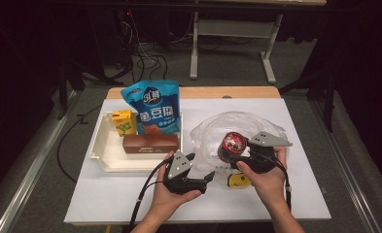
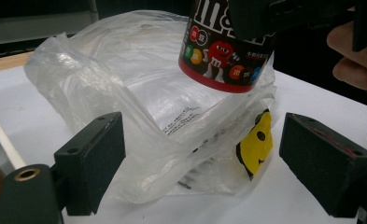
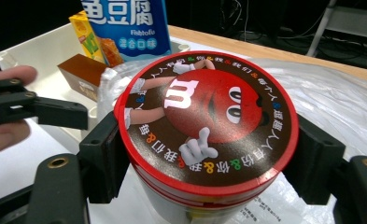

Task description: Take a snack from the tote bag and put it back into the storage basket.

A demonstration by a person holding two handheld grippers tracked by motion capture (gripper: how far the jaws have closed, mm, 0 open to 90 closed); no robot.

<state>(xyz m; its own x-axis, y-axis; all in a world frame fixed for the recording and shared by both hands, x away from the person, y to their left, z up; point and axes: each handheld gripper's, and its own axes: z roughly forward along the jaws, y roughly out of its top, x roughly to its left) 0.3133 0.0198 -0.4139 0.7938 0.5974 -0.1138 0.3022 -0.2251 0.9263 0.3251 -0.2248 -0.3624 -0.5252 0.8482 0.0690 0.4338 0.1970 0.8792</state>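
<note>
Right hand-held gripper [image 3: 204, 154] clamps candy tub [image 3: 204, 126], held above clear plastic bag [image 2: 139, 107] on bench [image 1: 130, 194]. Left hand-held gripper [image 2: 200, 163] spread, bag edge between jaws, ungripped. Tub not yet bagged; tray [image 1: 106, 160] snacks remain.

Tray: a cream tray [image 1: 97, 151] is lying on the left part of the white table [image 1: 106, 199].
Inside: a blue snack pouch [image 1: 153, 107] and a yellow carton [image 1: 124, 121] are standing; a brown box [image 1: 150, 143] is lying in front.
</note>
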